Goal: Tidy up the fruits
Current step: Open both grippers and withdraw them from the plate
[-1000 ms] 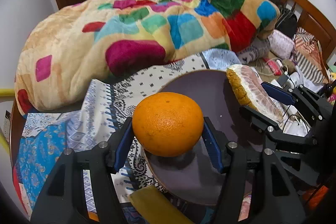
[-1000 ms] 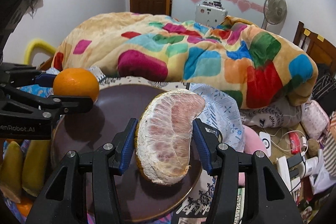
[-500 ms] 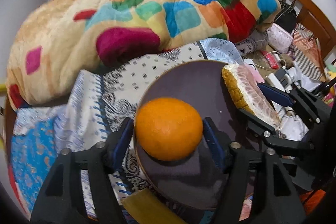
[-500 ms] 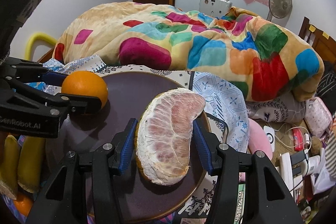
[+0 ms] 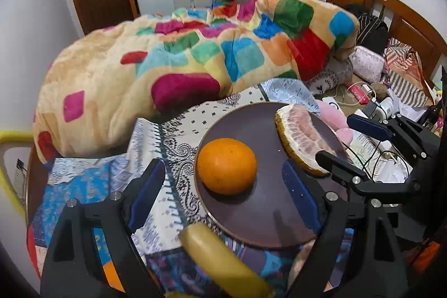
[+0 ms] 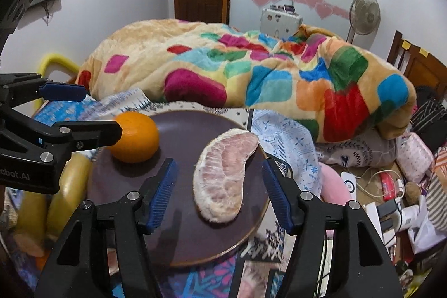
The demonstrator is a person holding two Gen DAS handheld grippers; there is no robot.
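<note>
Nearest: a banana (image 5: 223, 261) lies just below the left gripper (image 5: 223, 192), off the plate, with more yellow fruit at lower left in the right wrist view. Left gripper spread wide, the orange (image 5: 226, 165) free on the plate (image 5: 265, 222) near its left rim. Right gripper (image 6: 219, 193) also spread, the pomelo segment (image 6: 223, 178) lying flat on the plate's right side, untouched by the pads. Judgement: both releases look done; draw each gripper straight back so the pads don't nudge the round orange into rolling. Beyond: patterned bedsheet (image 5: 156, 138), the colourful blanket (image 5: 181, 66), clutter and cables to the right.
</note>
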